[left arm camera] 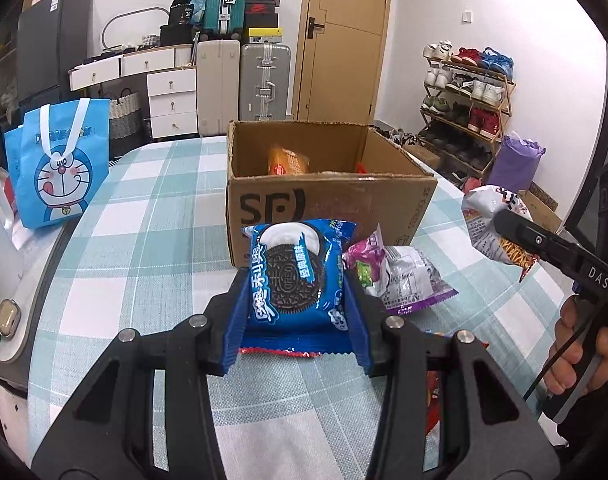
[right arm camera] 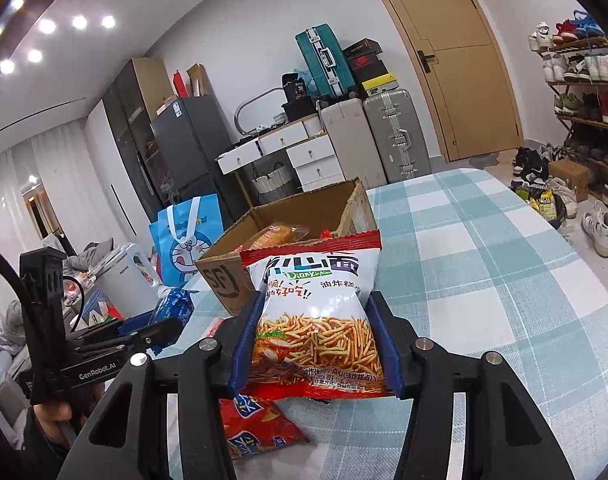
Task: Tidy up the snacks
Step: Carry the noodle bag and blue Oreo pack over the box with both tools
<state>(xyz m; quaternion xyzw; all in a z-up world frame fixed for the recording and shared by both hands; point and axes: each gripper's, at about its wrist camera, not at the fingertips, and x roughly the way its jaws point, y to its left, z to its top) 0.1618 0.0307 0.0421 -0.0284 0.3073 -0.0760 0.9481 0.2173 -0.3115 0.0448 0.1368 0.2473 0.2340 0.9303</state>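
Cardboard box (left arm camera: 328,200), left gripper (left arm camera: 295,312) grasping one Oreo pack (left arm camera: 295,276), right gripper (right arm camera: 316,340) grasping one noodle-snack bag (right arm camera: 316,312)

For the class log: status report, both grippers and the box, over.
Left gripper shut on Oreo pack. Right gripper shut on noodle-snack bag. Box open, path clear.

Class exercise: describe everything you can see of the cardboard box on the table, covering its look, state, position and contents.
The cardboard box is plain brown corrugated card, printed with black "SF" lettering on its near side. It stands upright on the checked tablecloth, top open, with rough, worn edges. Inside lies an orange snack packet, with something red beside it. A purple and white packet lies on the cloth against its near corner. Neither claw touches it.
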